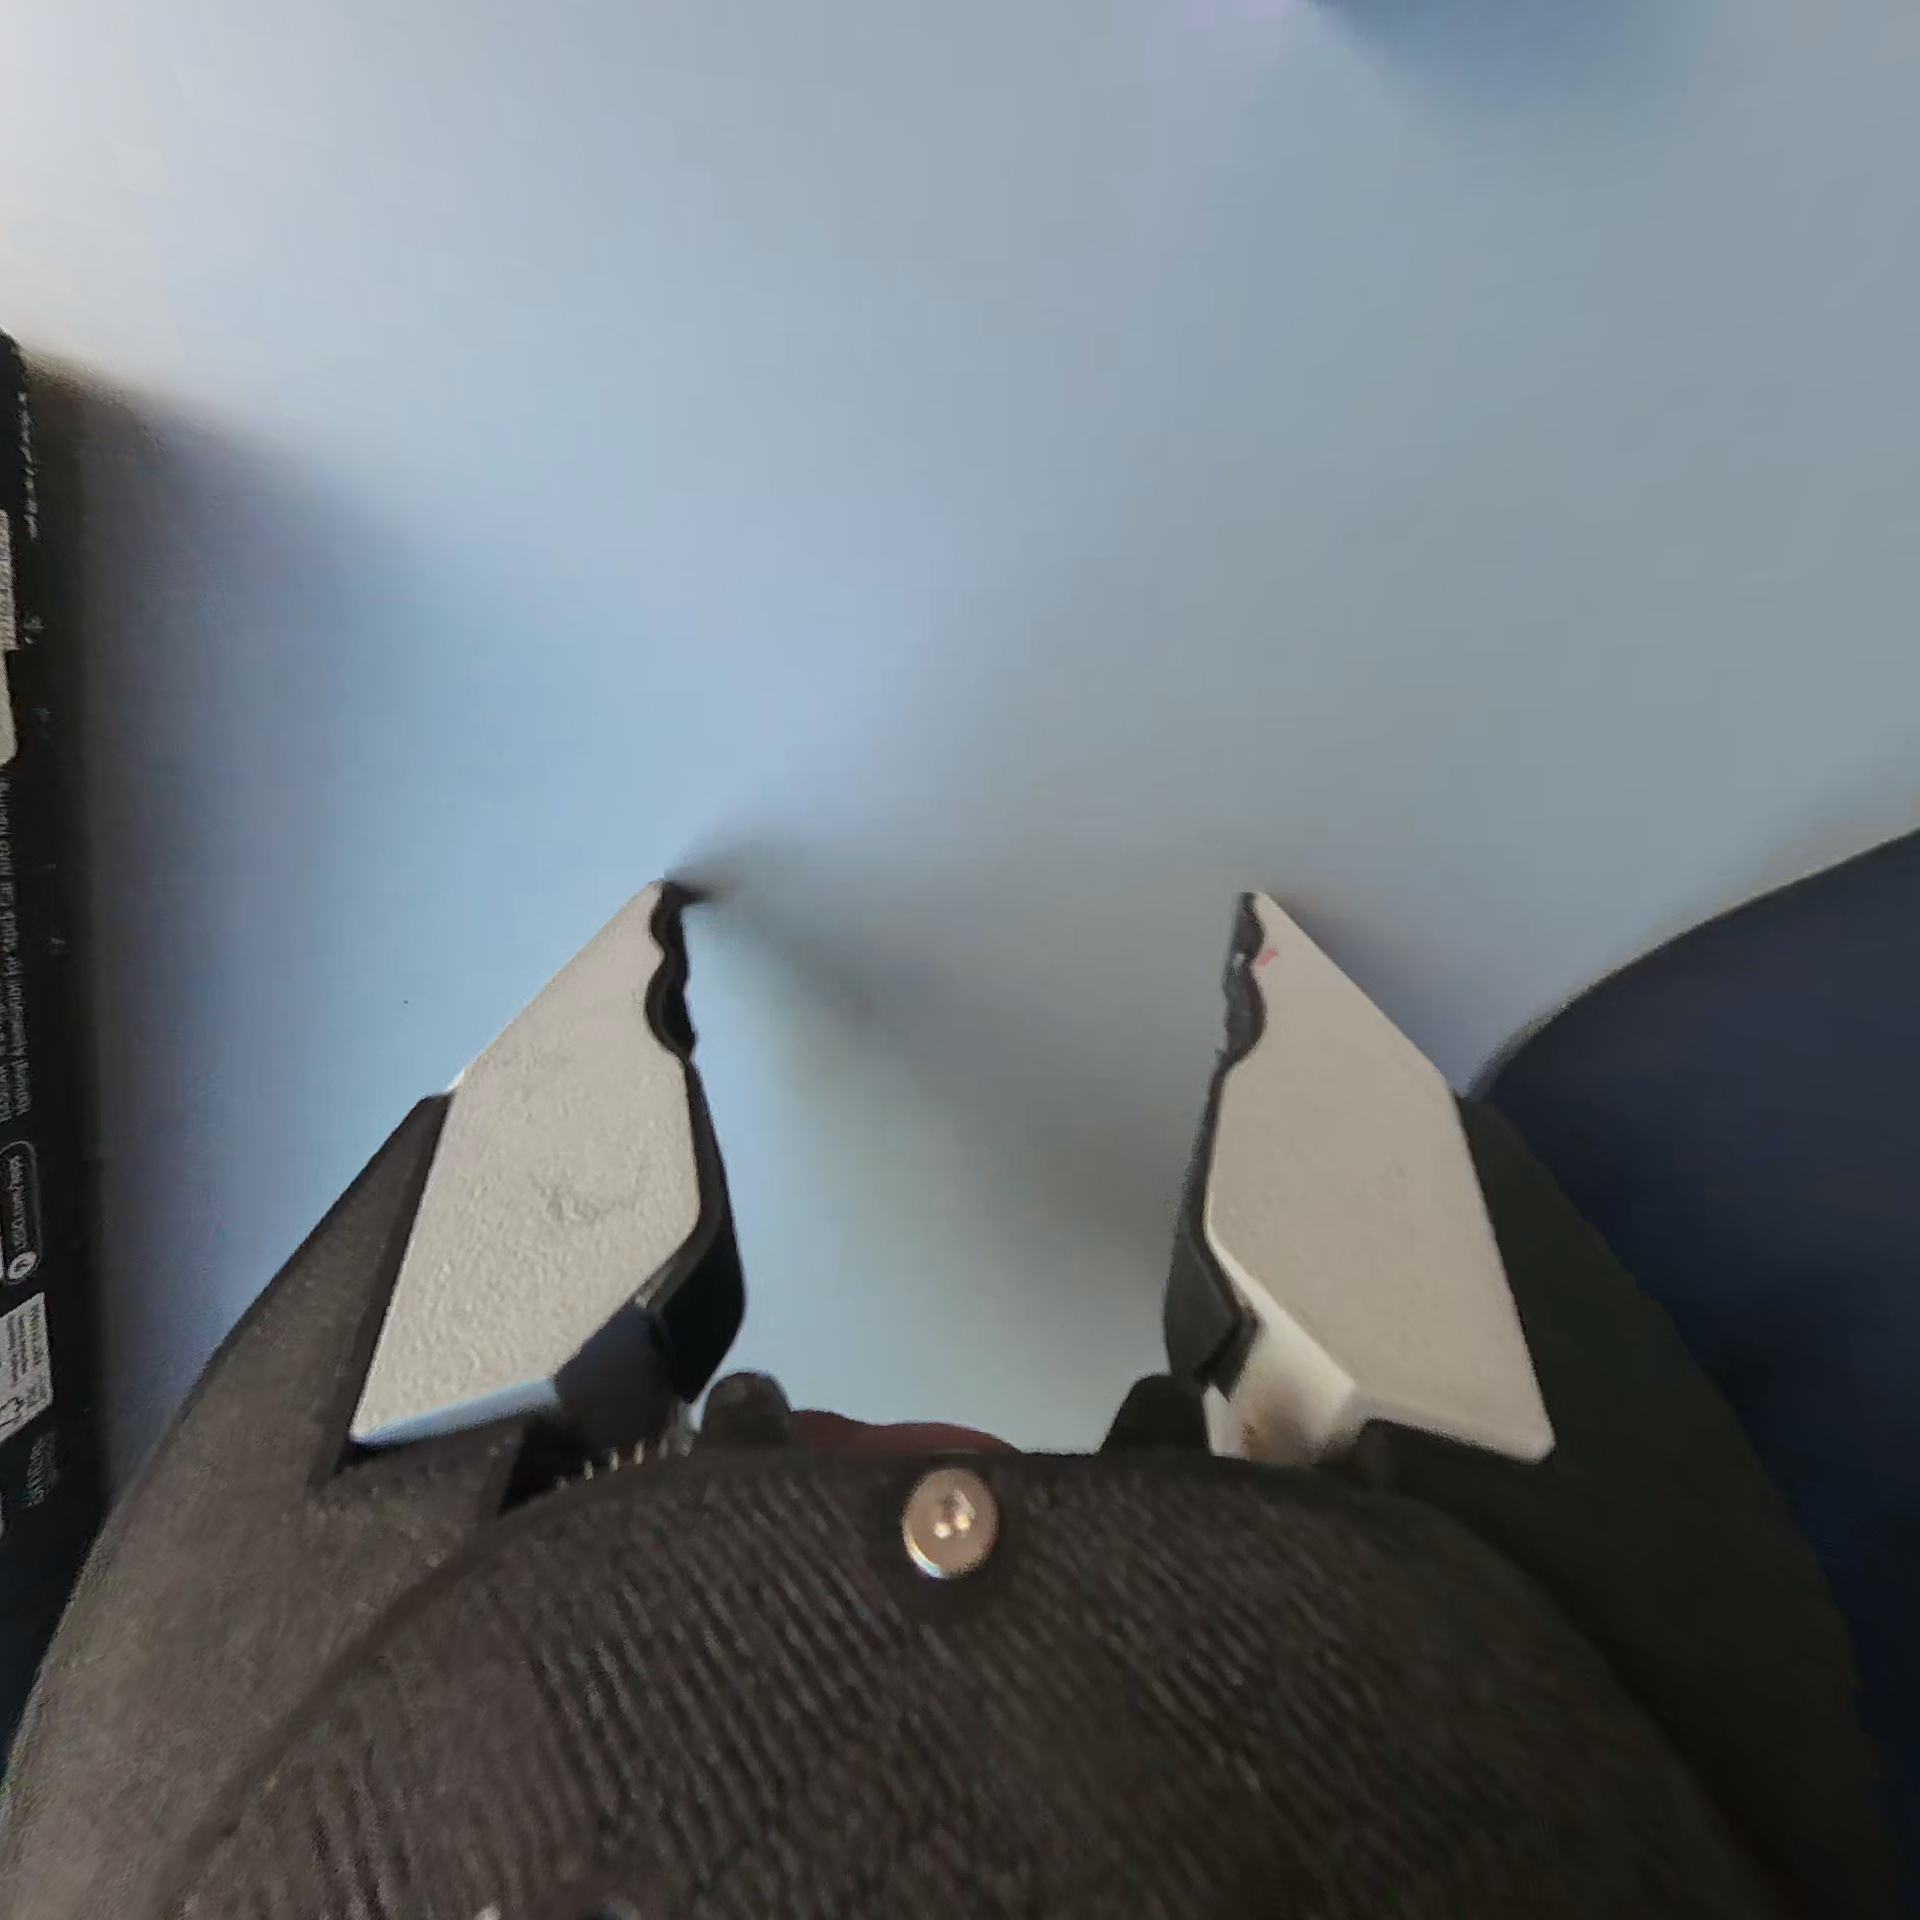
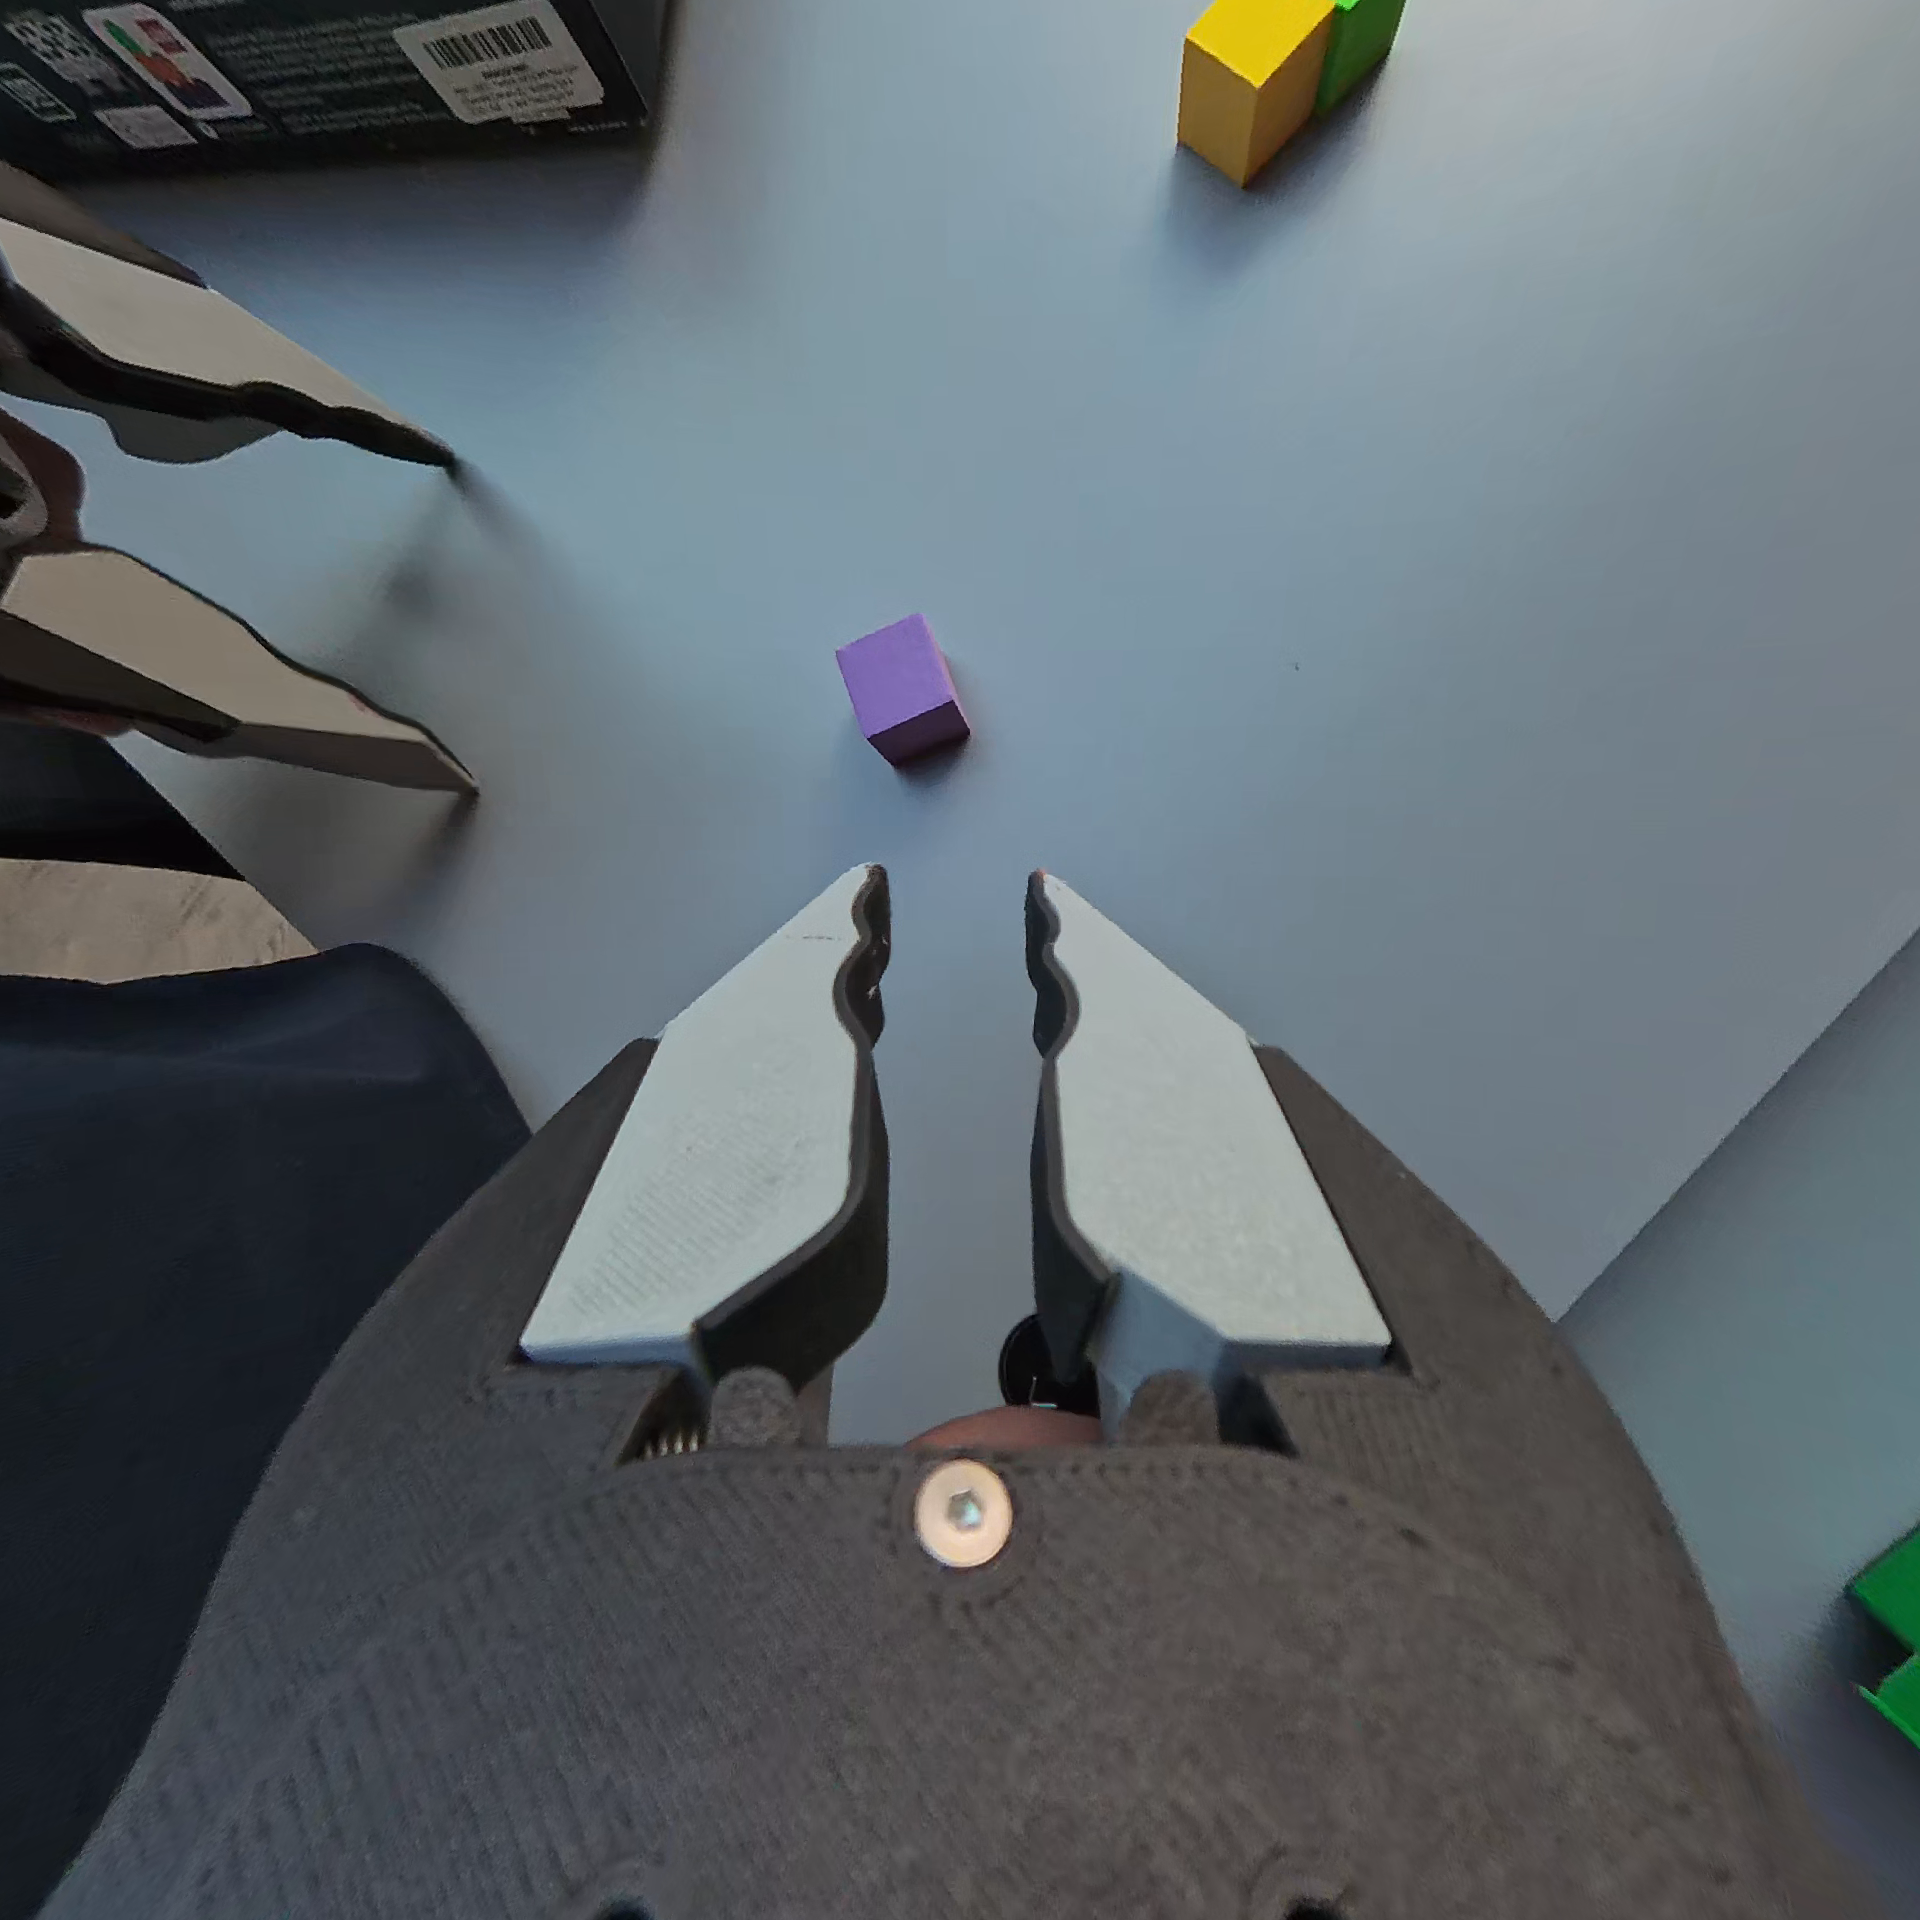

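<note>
- The purple cube (image 2: 902, 688) sits alone on the pale blue bench (image 2: 1351, 571), in the free middle of it — I judge it lies there so that jaws can reach it from any side.
- The right gripper (image 2: 957, 875) points straight at this cube and stops just short of it. Its jaws stand a little apart with only bench between them; they hold nothing and touch nothing.
- The left gripper (image 1: 956, 891) is well to the left of the cube, seen from the right wrist view at (image 2: 462, 623). Its jaws are spread wide and are empty — the fingertips are close above the bench, but I cannot tell if they touch it.
- A black box (image 2: 312, 73) with printed labels lies at the far left of the bench, beside the left gripper.
- A yellow block (image 2: 1247, 94) and a green block (image 2: 1366, 42) stand touching one another at the far right, well apart from the cube.
- 1 more green piece (image 2: 1891, 1621) shows at the right edge, off the bench.
- Dark blue cloth (image 2: 208, 1195) covers the near left corner.
</note>
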Available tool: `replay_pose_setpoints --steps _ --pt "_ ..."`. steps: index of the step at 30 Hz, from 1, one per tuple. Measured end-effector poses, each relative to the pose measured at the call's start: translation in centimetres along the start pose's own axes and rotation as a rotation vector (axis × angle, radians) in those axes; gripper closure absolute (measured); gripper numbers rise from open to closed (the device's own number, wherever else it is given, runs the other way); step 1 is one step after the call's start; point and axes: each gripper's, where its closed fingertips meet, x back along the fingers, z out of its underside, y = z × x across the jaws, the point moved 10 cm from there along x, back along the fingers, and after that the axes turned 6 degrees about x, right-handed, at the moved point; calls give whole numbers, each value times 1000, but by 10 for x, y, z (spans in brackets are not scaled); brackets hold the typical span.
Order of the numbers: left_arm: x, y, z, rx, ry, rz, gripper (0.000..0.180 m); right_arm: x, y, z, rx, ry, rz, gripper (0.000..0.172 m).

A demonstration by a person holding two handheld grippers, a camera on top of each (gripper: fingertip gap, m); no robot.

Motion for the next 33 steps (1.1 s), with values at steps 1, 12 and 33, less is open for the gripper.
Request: replay_pose_setpoints --steps 1,12,33 --pt "-1 0 1 -19 -3 3 69 0 0 -1 -4 -4 0 147" --pt "-11 -19 8 -55 -27 18 23 -7 -7 -10 -14 -17 -36 131" --pt "-11 -23 5 -31 27 3 23 -15 -25 -7 -28 -41 -86 132"
